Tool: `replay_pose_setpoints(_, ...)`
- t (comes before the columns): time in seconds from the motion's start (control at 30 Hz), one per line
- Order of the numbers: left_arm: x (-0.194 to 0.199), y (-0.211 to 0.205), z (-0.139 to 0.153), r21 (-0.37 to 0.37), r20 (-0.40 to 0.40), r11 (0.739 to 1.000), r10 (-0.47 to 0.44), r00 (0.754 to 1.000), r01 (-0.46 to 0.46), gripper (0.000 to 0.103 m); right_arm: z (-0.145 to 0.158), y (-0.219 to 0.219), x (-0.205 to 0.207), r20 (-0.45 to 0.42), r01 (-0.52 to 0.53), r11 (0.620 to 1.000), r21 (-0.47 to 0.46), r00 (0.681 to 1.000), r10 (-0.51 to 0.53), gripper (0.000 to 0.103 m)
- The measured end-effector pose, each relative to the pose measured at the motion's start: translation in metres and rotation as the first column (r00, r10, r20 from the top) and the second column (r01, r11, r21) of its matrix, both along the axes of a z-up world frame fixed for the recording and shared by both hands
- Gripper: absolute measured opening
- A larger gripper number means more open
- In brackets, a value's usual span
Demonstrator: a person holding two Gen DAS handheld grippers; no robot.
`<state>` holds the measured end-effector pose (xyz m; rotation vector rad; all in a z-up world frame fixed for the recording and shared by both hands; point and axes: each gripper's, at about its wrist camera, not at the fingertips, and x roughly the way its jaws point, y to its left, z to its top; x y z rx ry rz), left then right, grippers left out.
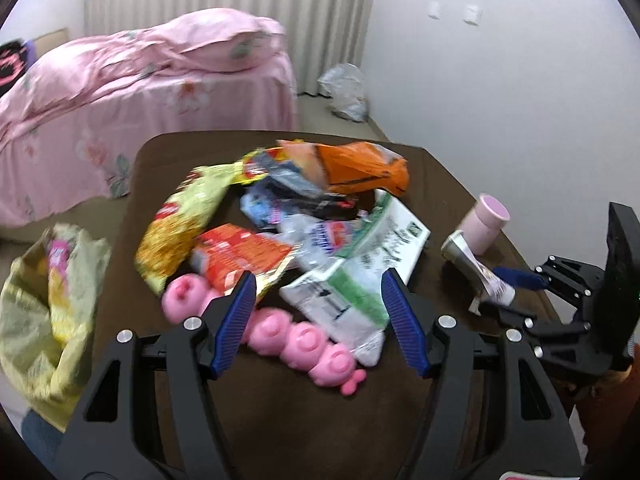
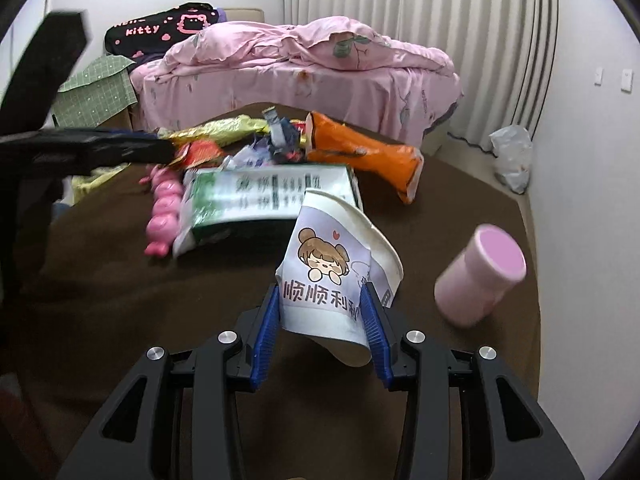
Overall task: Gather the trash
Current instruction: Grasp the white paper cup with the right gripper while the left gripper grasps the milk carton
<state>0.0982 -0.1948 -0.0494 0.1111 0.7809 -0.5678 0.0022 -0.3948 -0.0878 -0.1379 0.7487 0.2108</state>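
A heap of trash lies on the brown table: a yellow snack bag, a red wrapper, an orange bag and a green-and-white pack. My left gripper is open and empty, hovering over the near edge of the heap above a pink pig toy. My right gripper is shut on a crushed paper cup with a cartoon girl on it, held above the table. That cup also shows in the left wrist view.
A pink cylinder cup lies on its side at the table's right. A yellow-green bag hangs open at the left of the table. A pink-covered bed stands behind, and a white plastic bag sits on the floor by the curtain.
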Motion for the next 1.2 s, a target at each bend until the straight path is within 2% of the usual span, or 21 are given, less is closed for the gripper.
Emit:
replay_pose_setpoints(0.23, 0.013, -0.051, -0.017, 0.139, -0.001, 0.984, -0.109, 0.994, 0.108, 0.061, -0.005, -0.006, -0.026, -0.031, 0.042, 0.999, 0.017, 0.999, -0.042, 0.038)
replay_pose_setpoints(0.33, 0.017, -0.068, -0.029, 0.220, -0.016, 0.966, -0.134, 0.991, 0.134, 0.062, -0.005, -0.017, -0.037, -0.047, 0.041, 0.993, 0.112, 0.998, -0.036, 0.040)
replay_pose_setpoints(0.37, 0.016, -0.071, -0.031, 0.233, -0.016, 0.964, -0.127, 0.992, 0.127, 0.063, -0.003, -0.023, -0.042, -0.051, 0.031, 0.987, 0.156, 0.998, -0.023, 0.046)
replay_pose_setpoints(0.4, 0.015, -0.070, -0.031, 0.227, -0.023, 0.966, -0.118, 0.993, 0.120, 0.063, -0.002, -0.026, -0.045, -0.048, 0.029, 0.983, 0.179, 0.999, -0.021, 0.051)
replay_pose_setpoints(0.53, 0.008, -0.060, -0.031, 0.183, -0.070, 0.977, -0.099, 0.993, 0.110, 0.057, 0.007, -0.040, -0.065, 0.011, 0.013, 0.963, 0.268, 1.000, -0.016, 0.056)
replay_pose_setpoints(0.63, 0.000, -0.051, -0.029, 0.160, -0.104, 0.981, -0.090, 0.990, 0.106, 0.045, 0.011, -0.046, -0.071, 0.014, 0.013, 0.954, 0.298, 1.000, -0.018, 0.057)
replay_pose_setpoints(0.73, -0.018, -0.043, -0.030, 0.150, -0.133, 0.981, -0.103, 0.986, 0.122, 0.045, 0.013, -0.053, -0.073, 0.028, 0.057, 0.949, 0.310, 0.997, -0.069, 0.057)
replay_pose_setpoints(0.8, -0.026, -0.036, -0.033, 0.131, -0.160, 0.983, -0.108, 0.981, 0.129, 0.045, 0.011, -0.061, -0.069, 0.022, 0.107, 0.929, 0.354, 0.992, -0.122, 0.057)
replay_pose_setpoints(0.9, -0.032, -0.025, -0.029, 0.076, -0.154, 0.992, -0.087, 0.984, 0.100, 0.045, 0.009, -0.067, -0.061, 0.008, 0.161, 0.884, 0.438, 0.983, -0.183, 0.057)
replay_pose_setpoints(0.97, -0.034, -0.016, -0.022, 0.033, -0.137, 0.997, -0.063, 0.989, 0.068, 0.051, 0.006, -0.068, -0.053, 0.001, 0.180, 0.860, 0.478, 0.979, -0.205, 0.057)
replay_pose_setpoints(1.1, -0.037, -0.006, -0.008, 0.005, -0.079, 1.000, -0.031, 0.996, 0.031, 0.054, -0.012, -0.069, -0.030, -0.076, 0.272, 0.805, 0.528, 0.958, -0.275, 0.057)
replay_pose_setpoints(1.2, -0.038, 0.001, -0.001, -0.010, -0.041, 1.000, -0.015, 0.999, 0.015, 0.056, -0.025, -0.064, -0.020, -0.137, 0.289, 0.776, 0.561, 0.956, -0.258, 0.057)
